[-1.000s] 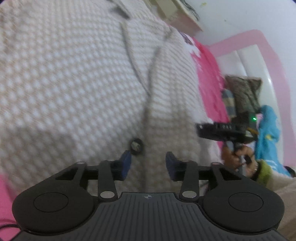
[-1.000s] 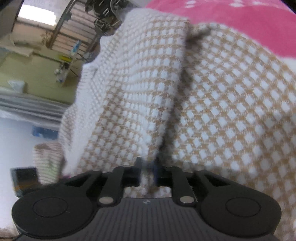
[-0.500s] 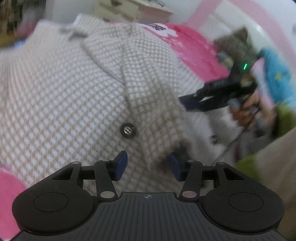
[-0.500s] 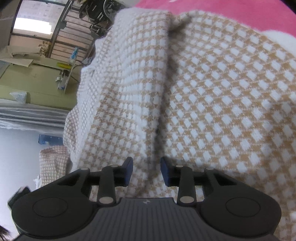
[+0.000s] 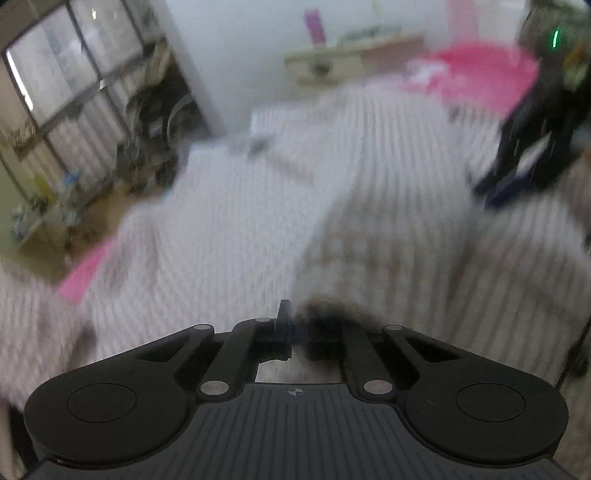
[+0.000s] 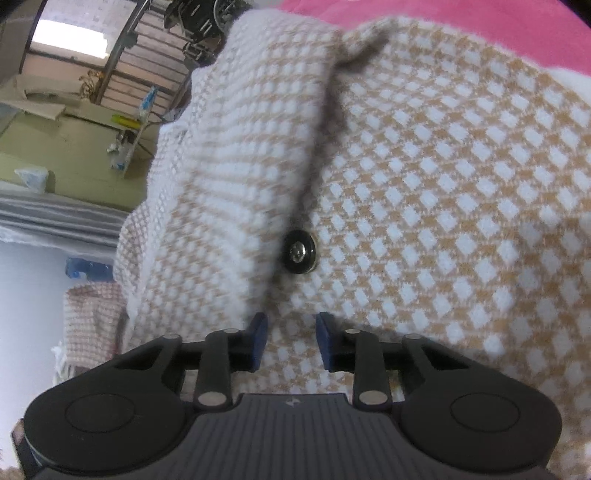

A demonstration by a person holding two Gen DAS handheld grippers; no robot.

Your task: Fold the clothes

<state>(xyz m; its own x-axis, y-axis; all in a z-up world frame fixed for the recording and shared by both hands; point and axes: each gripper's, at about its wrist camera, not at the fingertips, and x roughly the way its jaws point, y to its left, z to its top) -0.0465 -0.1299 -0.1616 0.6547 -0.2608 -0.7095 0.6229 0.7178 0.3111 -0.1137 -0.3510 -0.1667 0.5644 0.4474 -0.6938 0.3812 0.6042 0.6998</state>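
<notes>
With the checked cardigan [image 6: 424,192] spread on the pink bed [image 6: 443,26], the left tool [image 5: 295,332] had clamped its front edge while the right tool [image 6: 290,339] hovered narrowly parted near the button [image 6: 300,251], so the fold needed even tension.

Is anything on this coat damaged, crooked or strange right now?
Nothing looks damaged. The coat lies rumpled on the pink bedcover, one front edge overlapping beside the button. The left-wrist view is too blurred to judge.
</notes>
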